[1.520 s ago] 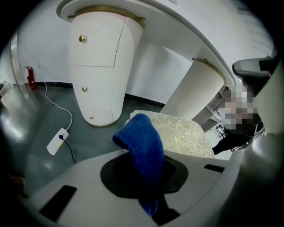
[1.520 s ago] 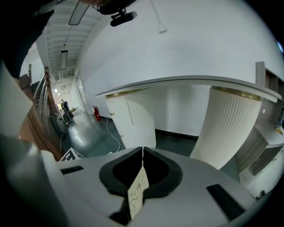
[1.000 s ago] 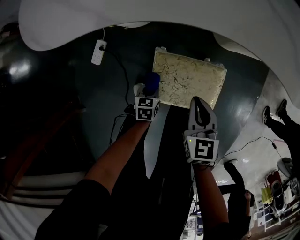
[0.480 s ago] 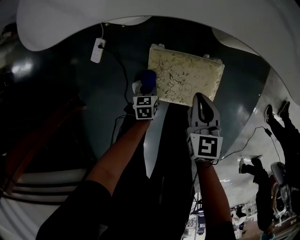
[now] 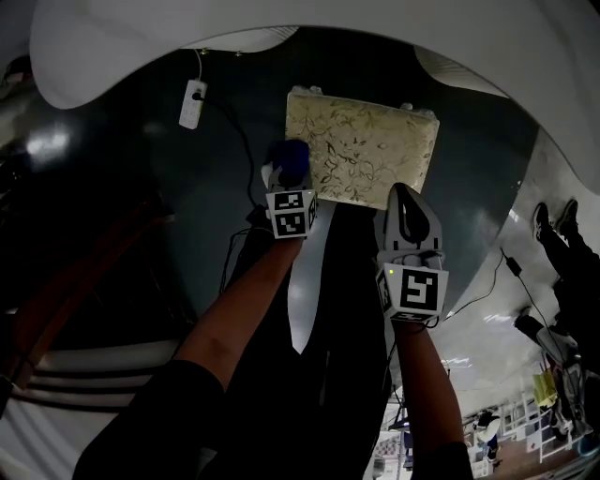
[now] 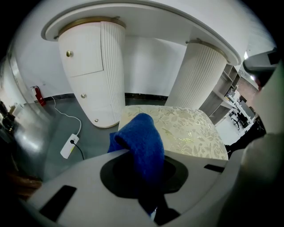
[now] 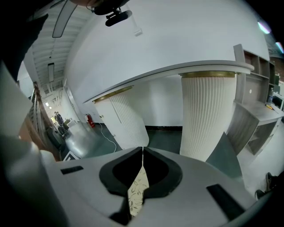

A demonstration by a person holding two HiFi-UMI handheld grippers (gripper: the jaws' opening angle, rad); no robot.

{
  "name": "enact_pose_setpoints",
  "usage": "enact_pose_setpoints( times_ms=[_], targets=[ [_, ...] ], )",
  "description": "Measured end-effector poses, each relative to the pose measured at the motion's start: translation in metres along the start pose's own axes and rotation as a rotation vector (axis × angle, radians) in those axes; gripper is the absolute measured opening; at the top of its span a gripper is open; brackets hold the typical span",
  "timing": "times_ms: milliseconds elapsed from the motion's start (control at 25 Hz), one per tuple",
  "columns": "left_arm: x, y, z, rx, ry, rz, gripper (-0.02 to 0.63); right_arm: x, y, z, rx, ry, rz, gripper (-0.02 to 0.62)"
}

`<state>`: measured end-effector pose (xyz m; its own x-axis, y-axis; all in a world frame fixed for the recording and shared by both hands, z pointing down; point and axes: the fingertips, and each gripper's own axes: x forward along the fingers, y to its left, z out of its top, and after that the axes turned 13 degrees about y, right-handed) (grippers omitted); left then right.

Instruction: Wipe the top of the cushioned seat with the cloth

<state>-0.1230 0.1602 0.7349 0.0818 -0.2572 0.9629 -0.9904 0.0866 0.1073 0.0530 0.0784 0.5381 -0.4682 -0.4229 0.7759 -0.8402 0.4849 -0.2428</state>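
The cushioned seat [image 5: 364,151] is a square stool with a cream, leaf-patterned top, standing on the dark floor ahead of me; its top also fills the middle of the left gripper view [image 6: 191,131]. My left gripper [image 5: 289,176] is shut on a blue cloth [image 6: 143,144], which bulges up out of the jaws and hangs just short of the seat's near left edge. In the head view the cloth [image 5: 291,161] shows as a blue lump beside that edge. My right gripper [image 5: 405,208] is shut with nothing in it, over the seat's near right edge; a sliver of the patterned top [image 7: 136,191] shows under its jaws.
A white power strip [image 5: 192,103] with a trailing cable lies on the floor to the left. White ribbed pillars [image 6: 105,71] of a curved counter [image 5: 281,23] stand behind the seat. A person's dark shoes [image 5: 553,225] are at the far right.
The seat has drifted left and a little up in the head view, and both grippers have crept slightly closer to its near edge. The left gripper's hold on the cloth is unchanged.
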Motion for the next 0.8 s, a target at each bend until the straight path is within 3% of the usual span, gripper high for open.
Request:
enact_pose_setpoints(
  times_ms=[440, 800],
  targets=[
    [0.002, -0.011, 0.0, 0.002, 0.011, 0.039, 0.051, -0.005, -0.016, 0.0, 0.038, -0.016, -0.006, 0.038],
    [0.006, -0.034, -0.001, -0.007, 0.019, 0.017, 0.051, -0.012, -0.031, -0.002, 0.086, -0.044, 0.024, 0.038]
  ],
)
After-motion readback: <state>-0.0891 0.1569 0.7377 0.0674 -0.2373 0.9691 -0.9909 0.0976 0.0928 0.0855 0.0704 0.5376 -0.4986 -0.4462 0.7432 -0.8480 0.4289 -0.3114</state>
